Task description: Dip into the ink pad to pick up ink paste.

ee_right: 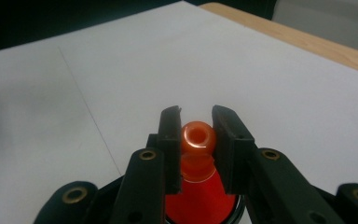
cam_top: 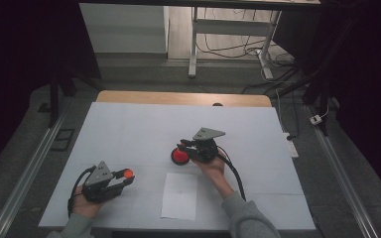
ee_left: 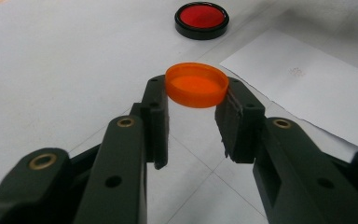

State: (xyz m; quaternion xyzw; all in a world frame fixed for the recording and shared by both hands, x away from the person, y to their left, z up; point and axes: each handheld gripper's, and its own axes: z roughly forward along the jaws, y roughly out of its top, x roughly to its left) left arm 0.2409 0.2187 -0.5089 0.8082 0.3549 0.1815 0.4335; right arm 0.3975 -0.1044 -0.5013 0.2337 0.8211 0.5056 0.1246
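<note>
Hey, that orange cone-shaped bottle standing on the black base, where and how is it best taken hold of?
Probably at the narrow neck just under the round open mouth of the orange cone-shaped plastic bottle, coming level from the side. The body widens downward toward the black round base, so pads would slip there. The right claw already pinches that neck; the left claw holds the orange round cap.

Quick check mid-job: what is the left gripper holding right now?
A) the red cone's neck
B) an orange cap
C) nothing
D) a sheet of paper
B: in the left gripper view the left gripper has its jaws closed on the sides of the orange cap, held off the table.
</note>
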